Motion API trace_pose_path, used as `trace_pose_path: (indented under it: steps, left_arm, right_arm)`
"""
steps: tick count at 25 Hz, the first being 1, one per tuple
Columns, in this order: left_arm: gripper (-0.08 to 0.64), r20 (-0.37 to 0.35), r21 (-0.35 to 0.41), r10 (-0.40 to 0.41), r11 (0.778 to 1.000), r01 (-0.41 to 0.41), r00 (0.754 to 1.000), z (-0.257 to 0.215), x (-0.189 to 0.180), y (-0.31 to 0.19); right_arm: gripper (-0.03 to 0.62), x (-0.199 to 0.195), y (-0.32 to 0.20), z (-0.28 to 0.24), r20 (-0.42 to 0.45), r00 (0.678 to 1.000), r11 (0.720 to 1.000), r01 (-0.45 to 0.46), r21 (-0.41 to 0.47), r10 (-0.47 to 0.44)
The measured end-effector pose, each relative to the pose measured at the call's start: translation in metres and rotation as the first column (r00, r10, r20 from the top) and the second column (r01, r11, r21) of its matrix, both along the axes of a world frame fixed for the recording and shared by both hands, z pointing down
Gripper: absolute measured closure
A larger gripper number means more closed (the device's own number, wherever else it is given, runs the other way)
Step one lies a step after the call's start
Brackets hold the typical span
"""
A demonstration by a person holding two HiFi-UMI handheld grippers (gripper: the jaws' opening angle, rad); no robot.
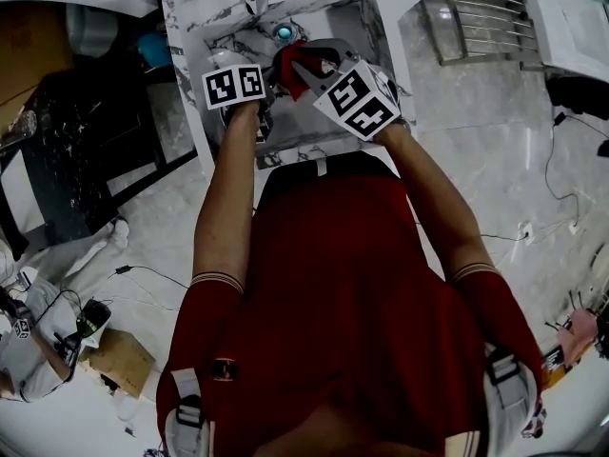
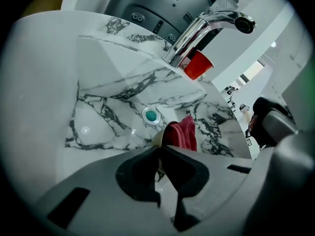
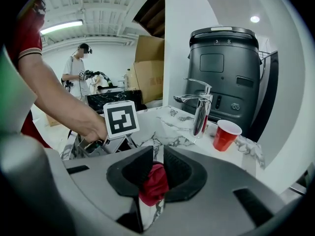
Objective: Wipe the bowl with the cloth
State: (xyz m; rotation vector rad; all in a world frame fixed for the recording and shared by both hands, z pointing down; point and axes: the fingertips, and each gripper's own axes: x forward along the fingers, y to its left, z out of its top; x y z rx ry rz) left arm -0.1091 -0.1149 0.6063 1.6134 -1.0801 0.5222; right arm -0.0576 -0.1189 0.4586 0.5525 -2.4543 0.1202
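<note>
Cloth is what I check first: the red cloth (image 3: 153,183) is bunched between the pads of the right hand-held gripper (image 3: 156,156). Its jaws are partly closed and clamped on the cloth, and a wad hangs out past the tips at lower centre of the right gripper view. I judge that loose wad is left free to serve as the wiping face.

The left hand-held gripper (image 2: 160,149) is pinched almost together. At its tips, just left of the cloth in the left gripper view, sits a thin pale edge that I take for the rim of the bowl (image 2: 157,138) seen edge-on. Too little shows to be sure of more. A rim hold like that would leave the bowl's inside open to the cloth, which lies right against it.

Both grippers meet over the marble sink (image 2: 113,117), near the drain (image 2: 150,115) and below the tap (image 2: 197,31). That is probably so any drips fall into the sink. A red cup (image 3: 225,134) stands well clear on the surface (image 3: 172,119), at right of the right gripper view.
</note>
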Motion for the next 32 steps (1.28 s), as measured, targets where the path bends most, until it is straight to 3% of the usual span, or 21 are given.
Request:
trace_pose_path:
  steps: [7,14,21,26,29,32]
  left_arm:
    - [0.531,0.071,0.047,0.027,0.998,-0.031,0.997,0.002,-0.004,-0.001]
    - [0.456,0.181,0.113,0.082,0.988,-0.104,0.98,-0.006,-0.011,-0.004]
    - [0.448,0.266,0.238,0.105,0.956,-0.17,0.958,-0.035,-0.013,-0.013]
    - [0.448,0.288,0.401,0.074,0.896,-0.191,0.955,-0.082,-0.012,-0.022]
    - [0.448,0.28,0.516,0.052,0.834,-0.196,0.959,-0.119,-0.009,-0.024]
    - [0.449,0.26,0.624,0.037,0.756,-0.197,0.965,-0.159,-0.006,-0.023]
  right_arm:
    - [0.531,-0.008,0.001,0.001,0.001,1.0,1.0,0.0,-0.009,0.0]
    - [0.531,-0.009,0.0,-0.001,0.014,1.0,1.0,-0.014,-0.014,0.014]
    - [0.532,-0.01,0.0,-0.006,0.037,0.999,0.999,-0.039,-0.017,0.04]
    - [0.538,-0.01,-0.002,-0.016,0.081,0.994,0.997,-0.071,-0.019,0.072]
    - [0.548,-0.009,-0.003,-0.028,0.127,0.987,0.996,-0.093,-0.015,0.094]
    - [0.557,-0.009,-0.001,-0.045,0.18,0.978,0.994,-0.108,-0.008,0.108]
